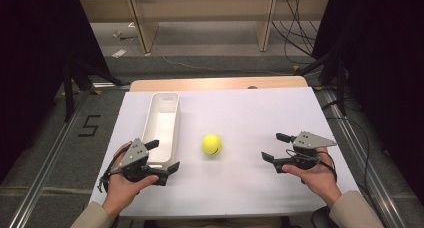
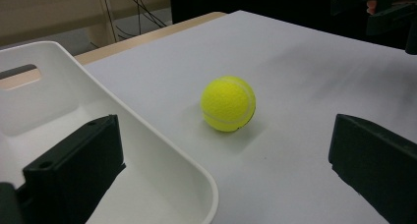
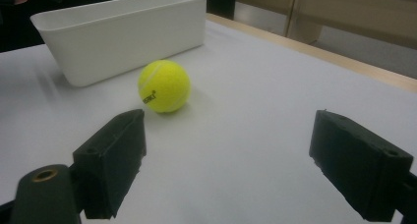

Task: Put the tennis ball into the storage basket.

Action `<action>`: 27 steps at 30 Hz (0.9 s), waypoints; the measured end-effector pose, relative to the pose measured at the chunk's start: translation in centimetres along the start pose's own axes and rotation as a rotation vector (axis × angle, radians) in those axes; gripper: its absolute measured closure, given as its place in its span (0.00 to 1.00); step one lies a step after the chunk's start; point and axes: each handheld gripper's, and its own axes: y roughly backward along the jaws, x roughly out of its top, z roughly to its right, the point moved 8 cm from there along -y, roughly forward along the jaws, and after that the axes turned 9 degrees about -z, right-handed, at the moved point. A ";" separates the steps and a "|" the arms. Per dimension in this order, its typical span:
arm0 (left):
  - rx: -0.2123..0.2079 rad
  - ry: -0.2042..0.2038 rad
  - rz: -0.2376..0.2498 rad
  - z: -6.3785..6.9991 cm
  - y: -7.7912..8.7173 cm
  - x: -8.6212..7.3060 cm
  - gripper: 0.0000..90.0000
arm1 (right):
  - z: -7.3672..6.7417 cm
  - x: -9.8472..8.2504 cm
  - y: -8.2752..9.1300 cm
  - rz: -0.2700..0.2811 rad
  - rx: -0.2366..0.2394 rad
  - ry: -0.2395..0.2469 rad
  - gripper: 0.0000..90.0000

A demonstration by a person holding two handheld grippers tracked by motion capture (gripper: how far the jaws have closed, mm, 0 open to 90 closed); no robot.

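In the high view, the tennis ball (image 1: 211, 144) lay at frame centre beside the white tray (image 1: 172, 106), between the left gripper (image 1: 161, 156) and right gripper (image 1: 275, 148), both with jaws spread and holding nothing.

Open left tongs (image 2: 226, 170) frame a tennis ball (image 2: 228, 103) beside the white bin (image 2: 162, 150)

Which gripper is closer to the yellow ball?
Left, but only slightly. The left gripper sits open beside the white bin, just left of the tennis ball. The right gripper waits open, farther off on its right.
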 end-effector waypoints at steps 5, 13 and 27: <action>-0.001 -0.001 0.002 0.1 0.0 0.0 0.00 | -0.1 0.0 0.0 -0.002 0.000 0.003 0.17; -0.001 -0.001 0.002 0.1 0.0 0.0 0.00 | -0.6 0.2 -0.4 -0.007 0.014 0.011 0.17; -0.001 -0.009 0.002 0.2 0.0 0.1 0.00 | -1.0 0.9 -1.5 -0.007 0.028 0.022 0.17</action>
